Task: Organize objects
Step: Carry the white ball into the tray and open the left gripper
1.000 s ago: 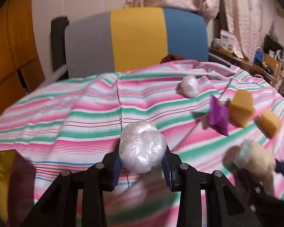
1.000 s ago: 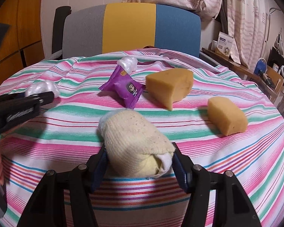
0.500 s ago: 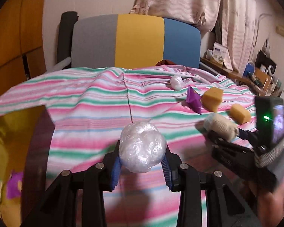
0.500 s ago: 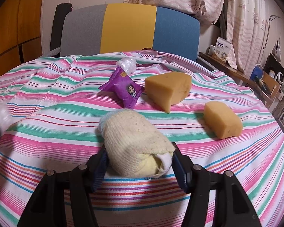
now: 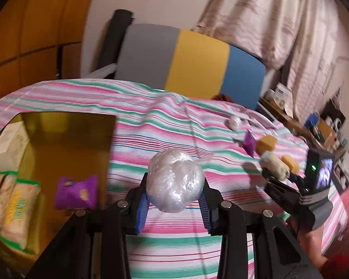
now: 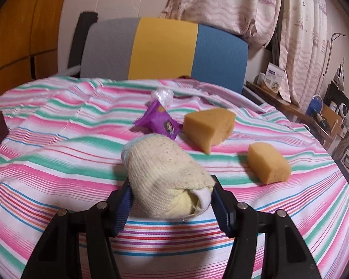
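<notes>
2 items are gripped. The plastic-wrap ball (image 5: 175, 182), light, crushable and slick, sits clamped across its middle in the left gripper (image 5: 174, 203), near the yellow box (image 5: 65, 125) at the left edge of the striped cloth (image 5: 165, 121). The rolled sock (image 6: 166, 177), soft and compressible, is pinched at its folded end by the right gripper (image 6: 172, 203). Versus 1 second earlier, the left view has swung toward the box; the right is unchanged.

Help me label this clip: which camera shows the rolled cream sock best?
The right wrist view. There the rolled cream sock fills the foreground, sharp and close, clamped in the right gripper, its knit visible. In the left wrist view the sock is only a small blurred shape at the right gripper, far right.
</notes>
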Demonstrator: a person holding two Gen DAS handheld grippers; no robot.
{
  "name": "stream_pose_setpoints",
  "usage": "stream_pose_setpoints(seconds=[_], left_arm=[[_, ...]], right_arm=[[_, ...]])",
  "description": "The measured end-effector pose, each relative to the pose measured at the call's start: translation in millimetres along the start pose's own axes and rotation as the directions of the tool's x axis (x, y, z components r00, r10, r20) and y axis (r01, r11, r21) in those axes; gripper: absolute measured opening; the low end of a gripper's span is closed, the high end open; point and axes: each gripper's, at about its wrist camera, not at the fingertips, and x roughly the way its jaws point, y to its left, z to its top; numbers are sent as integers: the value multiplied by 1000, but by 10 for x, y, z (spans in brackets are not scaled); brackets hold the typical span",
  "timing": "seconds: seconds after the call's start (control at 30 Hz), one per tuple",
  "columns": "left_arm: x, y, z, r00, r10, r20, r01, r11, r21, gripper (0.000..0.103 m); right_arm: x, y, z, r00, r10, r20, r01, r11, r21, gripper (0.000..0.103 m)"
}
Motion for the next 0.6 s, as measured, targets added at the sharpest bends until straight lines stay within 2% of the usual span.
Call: stream_pose_setpoints(seconds=[0.13, 0.27, 0.6], left_arm=[[-111, 287, 51, 999, 39, 15, -38, 998, -56, 38], [-162, 576, 86, 996, 87, 19, -85, 991, -102, 38], [-130, 1284, 146, 983, 178, -41, -183, 961, -207, 38]], right_arm=[[-21, -29, 8, 1000, 2, 12, -2, 1000, 18, 62], [-26, 33, 19, 1000, -10, 13, 10, 1000, -12, 62], [-40, 65, 16, 1000, -8, 12, 8, 999, -31, 62]])
